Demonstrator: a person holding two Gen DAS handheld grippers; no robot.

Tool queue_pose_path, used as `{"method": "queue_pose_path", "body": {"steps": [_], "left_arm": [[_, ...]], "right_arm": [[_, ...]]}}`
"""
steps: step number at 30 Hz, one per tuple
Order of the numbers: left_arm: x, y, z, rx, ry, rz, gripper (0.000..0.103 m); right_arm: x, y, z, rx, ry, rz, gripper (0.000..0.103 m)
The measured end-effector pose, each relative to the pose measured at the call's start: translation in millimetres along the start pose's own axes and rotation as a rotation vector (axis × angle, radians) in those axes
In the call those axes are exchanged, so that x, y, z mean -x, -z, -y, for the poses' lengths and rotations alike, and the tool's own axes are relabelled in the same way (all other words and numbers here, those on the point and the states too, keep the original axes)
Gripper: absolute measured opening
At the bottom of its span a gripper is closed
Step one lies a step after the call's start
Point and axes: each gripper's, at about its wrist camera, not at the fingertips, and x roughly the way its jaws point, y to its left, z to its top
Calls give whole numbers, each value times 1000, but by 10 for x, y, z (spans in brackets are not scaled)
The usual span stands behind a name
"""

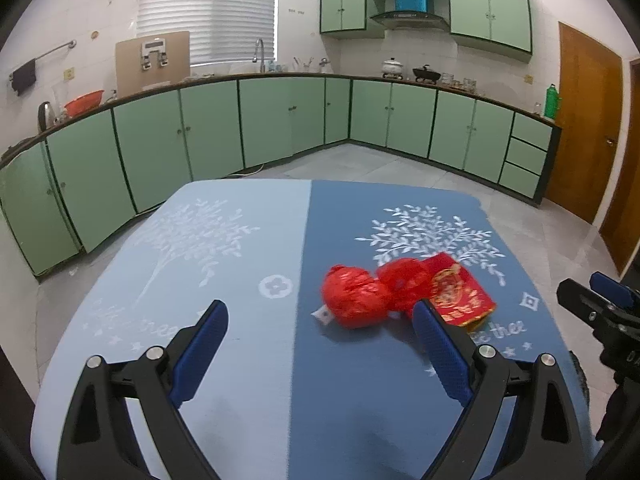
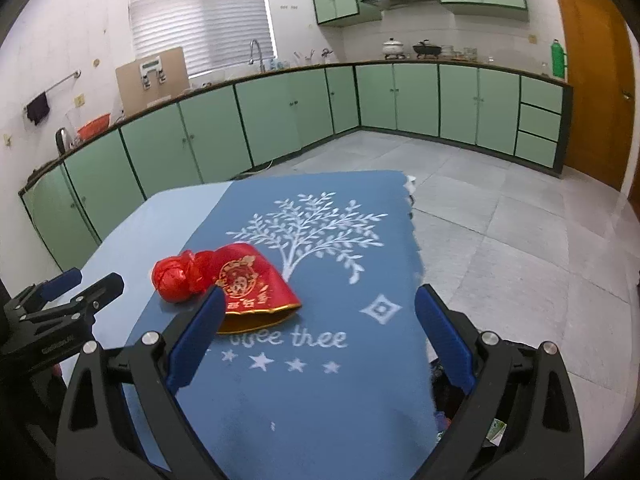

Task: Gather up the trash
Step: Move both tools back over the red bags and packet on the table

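Note:
On the blue tablecloth (image 1: pixel 240 280) lie a crumpled red plastic bag (image 1: pixel 356 298) (image 2: pixel 178 278) and a red packet with gold print (image 1: pixel 460 294) (image 2: pixel 250 286), touching each other. My left gripper (image 1: pixel 320 320) is open, and the bag sits just beyond its fingertips. Its right finger (image 1: pixel 438 344) covers part of the packet's near edge. My right gripper (image 2: pixel 318 308) is open with nothing between its fingers; the packet lies by its left finger (image 2: pixel 200 332). Each gripper shows at the edge of the other's view: the right gripper (image 1: pixel 600 308), the left gripper (image 2: pixel 64 296).
The table's right edge (image 2: pixel 416 264) drops to a grey tiled floor (image 2: pixel 500 220). A dark container with scraps (image 2: pixel 472 420) sits below that edge near my right gripper. Green kitchen cabinets (image 1: pixel 280 120) line the far walls, and a wooden door (image 2: pixel 592 72) stands at right.

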Motion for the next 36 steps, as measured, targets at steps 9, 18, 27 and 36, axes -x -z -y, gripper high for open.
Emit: {"method": "queue_pose_path", "body": {"steps": [9, 18, 27, 36], "left_arm": [[-154, 49, -193, 25, -44, -31, 92], [-247, 47, -326, 31, -63, -47, 92], [-357, 67, -398, 56, -64, -74, 92], [-421, 72, -421, 68, -57, -84, 92]], "right_arm": [[-328, 66, -367, 72, -52, -71, 95], [-580, 98, -528, 102, -79, -158, 95], [-830, 137, -619, 133, -70, -252, 96], [-994, 74, -616, 132, -76, -276, 95]]}}
